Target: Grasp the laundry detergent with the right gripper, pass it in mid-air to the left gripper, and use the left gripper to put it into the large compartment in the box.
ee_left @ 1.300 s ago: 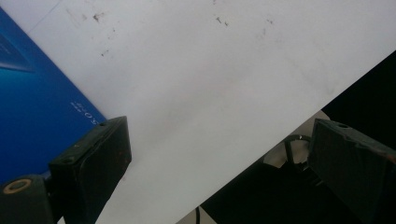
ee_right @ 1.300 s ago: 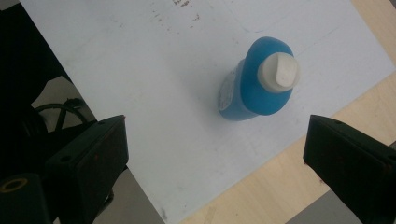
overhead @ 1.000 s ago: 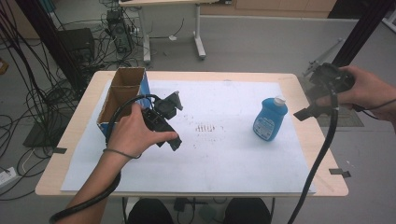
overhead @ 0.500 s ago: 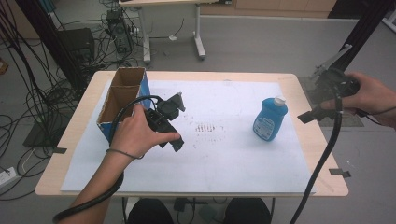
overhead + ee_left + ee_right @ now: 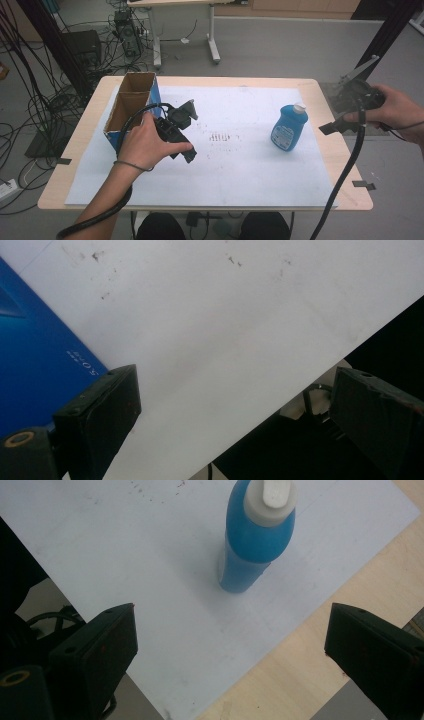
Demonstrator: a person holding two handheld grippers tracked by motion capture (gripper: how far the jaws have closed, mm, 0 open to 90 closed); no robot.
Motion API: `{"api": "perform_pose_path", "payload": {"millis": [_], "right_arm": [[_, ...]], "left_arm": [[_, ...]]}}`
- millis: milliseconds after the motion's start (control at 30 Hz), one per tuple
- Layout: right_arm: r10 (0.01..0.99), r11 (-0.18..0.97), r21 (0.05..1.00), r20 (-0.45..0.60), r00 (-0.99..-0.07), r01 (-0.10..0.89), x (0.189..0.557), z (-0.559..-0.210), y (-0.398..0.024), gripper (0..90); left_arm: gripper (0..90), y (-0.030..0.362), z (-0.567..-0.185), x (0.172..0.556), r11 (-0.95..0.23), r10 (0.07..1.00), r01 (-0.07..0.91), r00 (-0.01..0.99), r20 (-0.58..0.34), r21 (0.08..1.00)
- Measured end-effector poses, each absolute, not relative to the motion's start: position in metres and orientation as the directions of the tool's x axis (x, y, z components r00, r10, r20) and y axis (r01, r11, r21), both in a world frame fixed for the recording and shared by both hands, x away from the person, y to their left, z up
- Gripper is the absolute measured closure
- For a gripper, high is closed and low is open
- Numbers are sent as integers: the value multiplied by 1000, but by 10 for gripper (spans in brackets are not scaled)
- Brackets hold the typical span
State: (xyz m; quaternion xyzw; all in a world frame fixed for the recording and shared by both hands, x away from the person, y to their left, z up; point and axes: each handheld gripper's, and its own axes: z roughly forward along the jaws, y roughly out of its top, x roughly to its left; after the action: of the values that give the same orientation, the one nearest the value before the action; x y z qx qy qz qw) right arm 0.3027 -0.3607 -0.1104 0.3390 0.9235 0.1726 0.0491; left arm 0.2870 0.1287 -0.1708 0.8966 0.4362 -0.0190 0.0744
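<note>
A blue bottle with a white cap stands upright on the white paper at the right; in the right gripper view the bottle rises ahead, between the jaws' lines but beyond them. My right gripper hovers off the table's right edge, open and empty. My left gripper is held low over the paper, just right of the cardboard box, open with nothing between its jaws. The box's blue side shows at the left of the left gripper view.
The white paper sheet covers most of the wooden table. Faint dark marks dot the paper's middle. Cables and another table's legs stand on the floor behind. A thick cable trails from each gripper.
The right gripper has drifted slightly right and down beside the table's edge. The left hand and gripper have barely shifted.
</note>
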Motion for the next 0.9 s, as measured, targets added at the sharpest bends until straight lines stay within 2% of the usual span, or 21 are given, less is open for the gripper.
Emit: {"api": "perform_pose_path", "payload": {"millis": [900], "right_arm": [[681, 674, 367, 26, -732, 641, 292, -143, -372, 54]], "left_arm": [[68, 126, -173, 287, -616, 776, 781, 624, -92, 106]]}}
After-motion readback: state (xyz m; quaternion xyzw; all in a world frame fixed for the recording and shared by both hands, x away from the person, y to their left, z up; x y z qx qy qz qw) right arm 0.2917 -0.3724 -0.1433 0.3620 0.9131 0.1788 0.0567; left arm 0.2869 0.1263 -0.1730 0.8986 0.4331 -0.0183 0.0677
